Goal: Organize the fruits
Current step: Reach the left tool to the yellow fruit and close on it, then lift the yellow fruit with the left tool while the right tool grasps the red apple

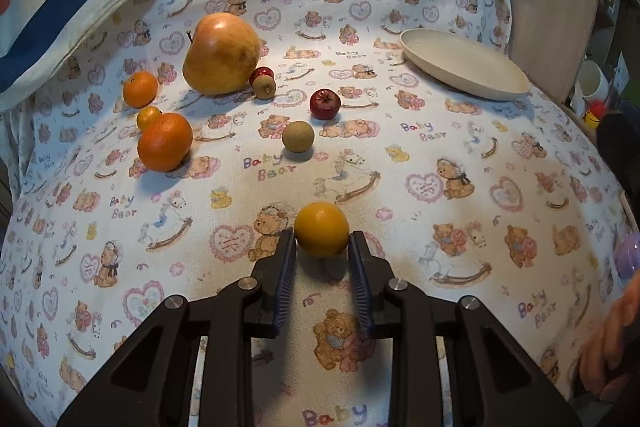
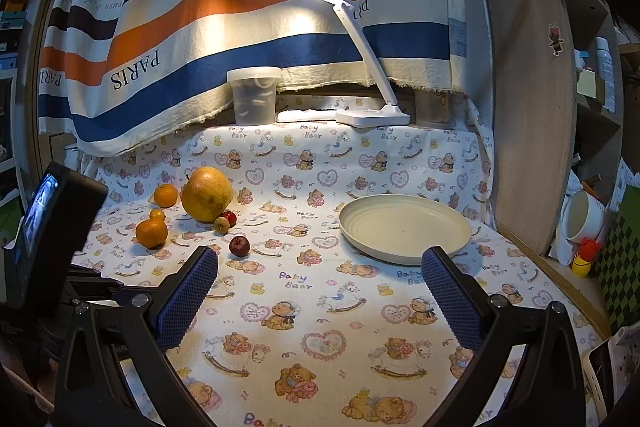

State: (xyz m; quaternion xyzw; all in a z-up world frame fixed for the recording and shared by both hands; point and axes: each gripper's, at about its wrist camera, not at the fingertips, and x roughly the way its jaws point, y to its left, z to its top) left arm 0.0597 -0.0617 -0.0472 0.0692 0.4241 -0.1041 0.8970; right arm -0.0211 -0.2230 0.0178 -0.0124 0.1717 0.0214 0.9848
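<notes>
On the teddy-bear tablecloth (image 1: 500,155), seen from the left wrist, the left gripper (image 1: 322,241) is clamped on a small yellow-orange citrus fruit (image 1: 321,229) right between its fingertips. The rest of the fruit sits further back, and the cream plate (image 1: 464,65) is off to the right. From the right wrist, the right gripper (image 2: 318,273) has its jaws wide apart, nothing in them, with the plate (image 2: 404,227) just beyond its fingertips.

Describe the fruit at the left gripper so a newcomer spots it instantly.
On the teddy-bear tablecloth, look nearest the camera, away from the fruit cluster far left. The small yellow-orange fruit sits alone, clamped between the left gripper fingertips; paler and yellower than the oranges.
</notes>
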